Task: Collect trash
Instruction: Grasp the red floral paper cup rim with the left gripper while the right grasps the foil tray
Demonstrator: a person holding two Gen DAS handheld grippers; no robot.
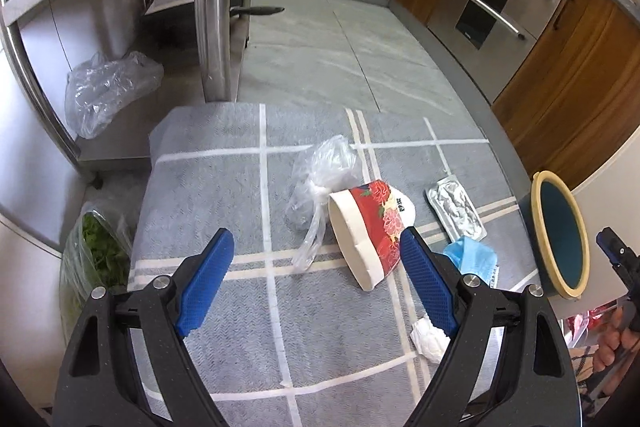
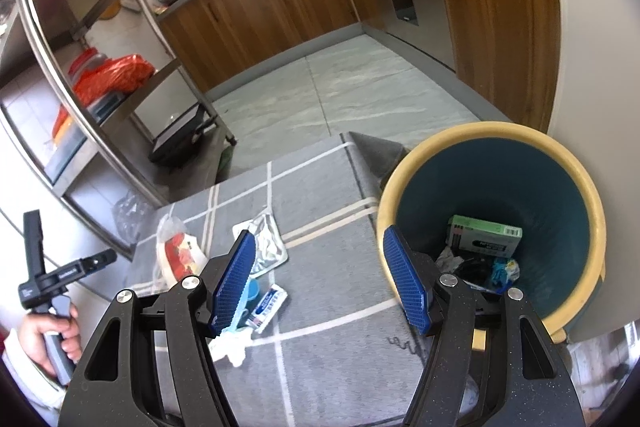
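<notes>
Left gripper [image 1: 316, 247] jaws spread and empty, tipped paper cup [image 1: 370, 231] just beyond right fingertip, right gripper [image 2: 320, 247] likewise agape.

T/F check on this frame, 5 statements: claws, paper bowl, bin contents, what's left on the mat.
1. Both claws are open with nothing between the pads. True: left claw and right claw are both empty.
2. The red floral paper bowl stands upright. False: it lies on its side on the grey mat, mouth towards the camera.
3. The bin already holds trash. True: a green box and other scraps lie at the bottom.
4. The blue face mask is in the bin. False: it lies on the mat.
5. A clear plastic bag lies next to the bowl. True.
</notes>
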